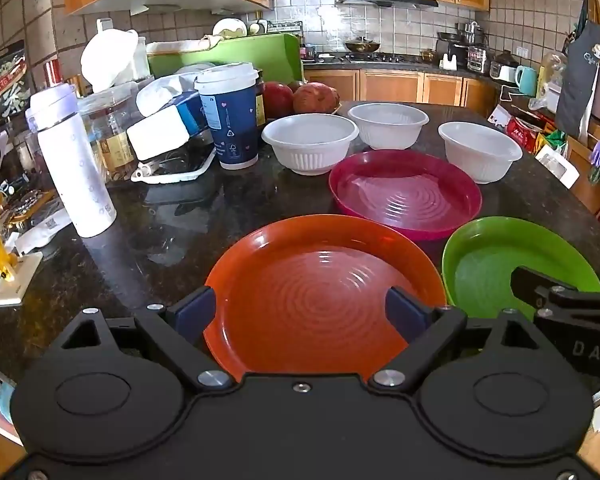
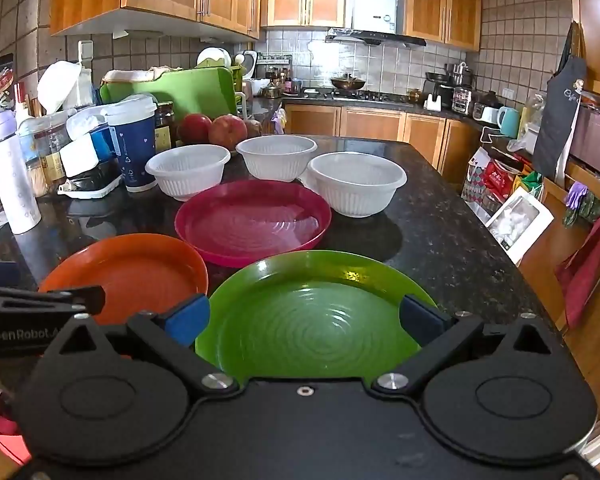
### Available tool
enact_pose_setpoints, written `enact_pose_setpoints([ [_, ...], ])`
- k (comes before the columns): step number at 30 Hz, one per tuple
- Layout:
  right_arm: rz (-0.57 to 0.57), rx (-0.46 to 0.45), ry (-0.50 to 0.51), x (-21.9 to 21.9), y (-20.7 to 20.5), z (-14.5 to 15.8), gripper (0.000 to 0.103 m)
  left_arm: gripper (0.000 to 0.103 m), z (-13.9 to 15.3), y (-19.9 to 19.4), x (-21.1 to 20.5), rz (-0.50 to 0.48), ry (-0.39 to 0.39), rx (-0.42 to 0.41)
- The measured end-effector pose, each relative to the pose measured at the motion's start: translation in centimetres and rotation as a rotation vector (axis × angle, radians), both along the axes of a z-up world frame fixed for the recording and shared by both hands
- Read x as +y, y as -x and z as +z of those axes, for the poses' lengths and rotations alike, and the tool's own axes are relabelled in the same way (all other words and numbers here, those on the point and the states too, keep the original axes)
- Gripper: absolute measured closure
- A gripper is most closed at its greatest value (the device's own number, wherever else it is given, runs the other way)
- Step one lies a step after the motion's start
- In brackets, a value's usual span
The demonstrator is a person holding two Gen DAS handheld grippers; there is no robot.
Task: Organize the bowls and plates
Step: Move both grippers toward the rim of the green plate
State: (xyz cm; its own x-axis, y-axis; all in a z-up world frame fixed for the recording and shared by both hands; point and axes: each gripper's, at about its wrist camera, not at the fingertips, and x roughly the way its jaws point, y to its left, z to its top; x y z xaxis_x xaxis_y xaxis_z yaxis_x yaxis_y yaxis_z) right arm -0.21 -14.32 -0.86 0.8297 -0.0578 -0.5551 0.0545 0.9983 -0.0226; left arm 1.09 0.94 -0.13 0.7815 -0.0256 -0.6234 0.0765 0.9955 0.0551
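While both tools are hanging tilted down over the dark granite counter [image 1: 172, 224], the left gripper [image 1: 306, 310] is standing with its blue-padded jaws spread wide and grasping nothing, framing the orange plate [image 1: 320, 292] lying below it. Beside it, the right gripper [image 2: 306, 316] is likewise gaping, released, over the green plate [image 2: 312, 316], which is sitting just right of the orange one. Farther back, the pink plate [image 2: 254, 220] is lying between and behind them. Beyond it, three white ribbed bowls are standing upright in a loose row: the left bowl [image 2: 188, 172], the middle bowl [image 2: 277, 157] and the right bowl [image 2: 356, 188]. Left of them, a blue paper cup [image 1: 230, 116] and a white bottle [image 1: 74, 164] are crowding the counter's edge.
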Motion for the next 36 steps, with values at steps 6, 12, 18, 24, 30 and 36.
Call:
enact_pose_setpoints([
  [6,0.010,0.005,0.003,0.4,-0.2,0.0,0.000,0.011,0.1,0.0,0.2,0.001,0.002,-0.003],
  [12,0.020,-0.007,-0.002,-0.2,0.1,0.1,0.000,0.011,0.2,-0.5,0.3,-0.002,0.019,0.015],
  [18,0.036,-0.027,0.021,-0.1,0.4,0.4,0.000,0.011,0.4,-1.2,0.9,-0.003,0.073,0.051],
  [24,0.066,-0.050,0.089,0.5,0.4,0.6,0.000,0.011,0.6,-1.6,1.3,0.011,0.084,0.044],
  [30,0.071,-0.067,0.113,1.0,-0.1,0.7,0.000,0.011,0.8,-1.9,1.5,0.023,0.073,0.025],
  [36,0.079,-0.139,0.120,1.2,0.4,0.8,0.003,0.011,0.7,-2.4,1.8,0.019,0.066,0.023],
])
